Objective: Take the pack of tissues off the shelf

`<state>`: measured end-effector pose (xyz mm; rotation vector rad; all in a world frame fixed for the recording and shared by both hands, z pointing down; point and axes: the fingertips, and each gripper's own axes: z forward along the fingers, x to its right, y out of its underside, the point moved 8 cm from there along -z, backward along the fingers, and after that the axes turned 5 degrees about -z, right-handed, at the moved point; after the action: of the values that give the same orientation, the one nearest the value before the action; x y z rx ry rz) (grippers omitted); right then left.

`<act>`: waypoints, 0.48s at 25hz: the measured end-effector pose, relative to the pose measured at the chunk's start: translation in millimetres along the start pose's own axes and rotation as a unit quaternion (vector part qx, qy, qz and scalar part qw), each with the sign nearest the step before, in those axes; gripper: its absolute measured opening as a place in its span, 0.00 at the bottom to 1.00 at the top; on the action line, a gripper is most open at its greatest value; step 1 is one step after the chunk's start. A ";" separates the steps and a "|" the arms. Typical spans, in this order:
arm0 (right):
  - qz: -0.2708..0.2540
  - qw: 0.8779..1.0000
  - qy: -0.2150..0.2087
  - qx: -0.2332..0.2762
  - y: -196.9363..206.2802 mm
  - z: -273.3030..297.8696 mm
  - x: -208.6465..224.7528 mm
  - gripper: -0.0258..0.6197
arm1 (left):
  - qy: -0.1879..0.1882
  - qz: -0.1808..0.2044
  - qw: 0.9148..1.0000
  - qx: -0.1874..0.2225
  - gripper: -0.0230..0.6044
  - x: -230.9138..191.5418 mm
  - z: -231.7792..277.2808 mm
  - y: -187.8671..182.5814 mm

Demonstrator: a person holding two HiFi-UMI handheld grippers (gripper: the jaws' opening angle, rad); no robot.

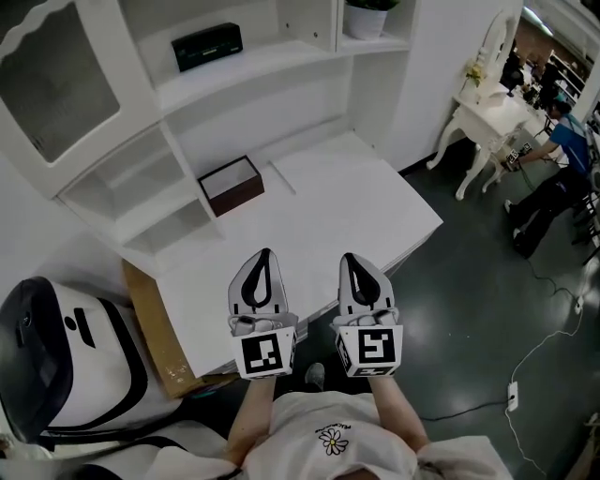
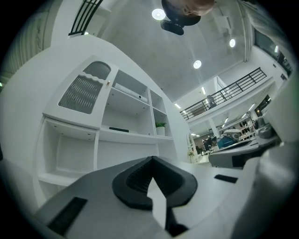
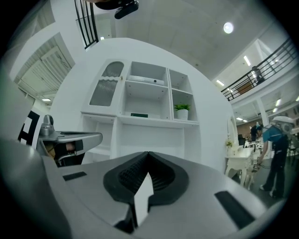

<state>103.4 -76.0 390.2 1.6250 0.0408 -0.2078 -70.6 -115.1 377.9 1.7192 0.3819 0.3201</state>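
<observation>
The pack of tissues (image 1: 206, 45) is a dark, flat box lying on a middle shelf of the white shelf unit (image 1: 246, 71); it shows small and far in the left gripper view (image 2: 118, 129) and the right gripper view (image 3: 139, 115). My left gripper (image 1: 266, 253) and right gripper (image 1: 348, 257) are side by side over the near edge of the white desk (image 1: 356, 206), well short of the shelf. Both point at the unit with jaws pressed together and nothing in them.
A brown open box (image 1: 232, 184) stands on the desk under the shelves. A potted plant (image 1: 367, 17) sits in the right compartment. Cardboard (image 1: 155, 328) and a black-and-white case (image 1: 56, 356) lie at the left. A white dressing table (image 1: 492, 112) and a person (image 1: 562, 141) are to the right.
</observation>
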 end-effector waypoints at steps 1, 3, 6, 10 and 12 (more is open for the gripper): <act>0.001 1.000 -0.003 0.001 -0.1 2.8 -0.1 0.04 | -0.002 -0.004 1.000 0.000 0.03 0.2 1.1 -2.0; 0.001 1.000 -0.011 0.005 -0.1 9.5 -1.0 0.04 | -0.010 -0.008 1.000 -0.001 0.03 -1.4 4.2 -3.0; -0.010 0.999 -0.026 0.016 -2.1 20.0 -0.4 0.04 | -0.026 0.002 1.000 0.006 0.03 -5.9 11.8 -2.6; -0.017 0.999 -0.042 0.024 -2.7 37.1 8.7 0.04 | -0.048 0.007 0.999 0.006 0.03 -6.2 23.5 -3.5; -0.014 0.998 -0.047 0.025 -2.6 48.0 15.2 0.04 | -0.058 0.009 0.998 -0.001 0.03 -5.7 30.9 -1.7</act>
<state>112.7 -125.0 382.8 1.6643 -0.0141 -0.3084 -63.0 -144.7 370.7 1.7312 0.2811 0.2319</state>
